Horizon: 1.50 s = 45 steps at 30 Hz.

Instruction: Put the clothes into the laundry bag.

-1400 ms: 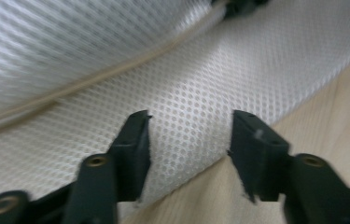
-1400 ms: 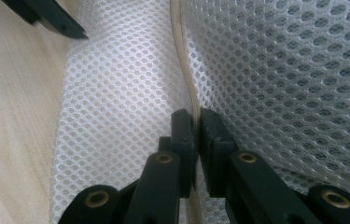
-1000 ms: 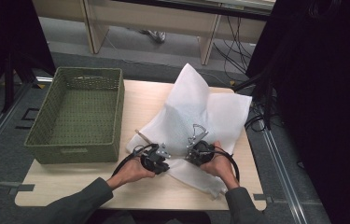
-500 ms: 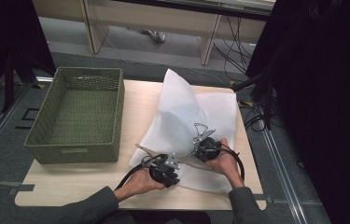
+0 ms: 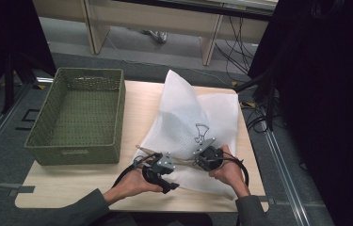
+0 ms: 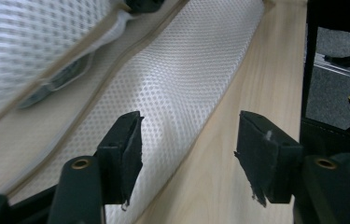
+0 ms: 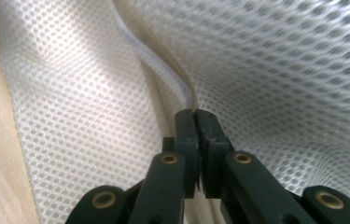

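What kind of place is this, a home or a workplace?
Probably a lab or office workroom, not a home: a small wooden table stands on grey carpet, cables trail under a desk behind it, and black curtains hang at the side.

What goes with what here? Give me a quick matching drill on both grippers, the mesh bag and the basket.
Things:
1. left gripper
2. right gripper
3. mesh bag
4. basket

States:
A. green, on the table's left side
B. white, partly lifted
C. fingers apart, nothing between them
D. fingers pinched on the bag's edge

Pairs: 1-C, 2-D, 3-B, 4-A
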Available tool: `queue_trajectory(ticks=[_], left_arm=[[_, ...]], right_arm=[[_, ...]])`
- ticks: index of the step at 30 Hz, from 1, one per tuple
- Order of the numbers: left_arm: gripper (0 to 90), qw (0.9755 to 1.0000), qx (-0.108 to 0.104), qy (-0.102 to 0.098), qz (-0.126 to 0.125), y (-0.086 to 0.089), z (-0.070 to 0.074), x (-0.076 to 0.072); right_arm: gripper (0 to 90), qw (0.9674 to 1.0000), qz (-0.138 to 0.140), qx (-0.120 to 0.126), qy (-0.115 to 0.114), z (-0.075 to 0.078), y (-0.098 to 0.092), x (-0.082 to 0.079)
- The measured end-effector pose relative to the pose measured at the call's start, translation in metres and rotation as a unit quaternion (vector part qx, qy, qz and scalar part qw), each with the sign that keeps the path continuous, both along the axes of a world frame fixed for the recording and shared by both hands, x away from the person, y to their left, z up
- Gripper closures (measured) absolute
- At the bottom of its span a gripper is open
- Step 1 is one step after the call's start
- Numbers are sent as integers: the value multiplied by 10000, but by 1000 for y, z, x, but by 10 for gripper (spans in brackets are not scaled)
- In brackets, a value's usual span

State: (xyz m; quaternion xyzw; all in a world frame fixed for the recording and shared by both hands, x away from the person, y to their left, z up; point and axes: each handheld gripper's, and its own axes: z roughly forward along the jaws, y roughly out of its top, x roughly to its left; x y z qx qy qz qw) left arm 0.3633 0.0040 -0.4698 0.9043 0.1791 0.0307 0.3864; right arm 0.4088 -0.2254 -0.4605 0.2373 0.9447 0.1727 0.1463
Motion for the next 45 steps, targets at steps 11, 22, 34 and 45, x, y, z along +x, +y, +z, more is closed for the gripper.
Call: queue_trajectory(ticks=[11, 22, 34, 45], left_arm=[[359, 9998, 50, -66, 182, 38, 10, -14], [340, 9997, 78, 12, 218, 51, 8, -16], [330, 9991, 124, 7, 417, 64, 6, -16], [308, 9990, 264, -126, 328, 69, 9, -14]], right_arm=[[732, 9994, -192, 120, -269, 5, 2, -9], [893, 9989, 156, -379, -239, -7, 17, 1], [900, 9977, 194, -641, 61, -16, 4, -9], [763, 9997, 52, -241, -46, -7, -6, -11]])
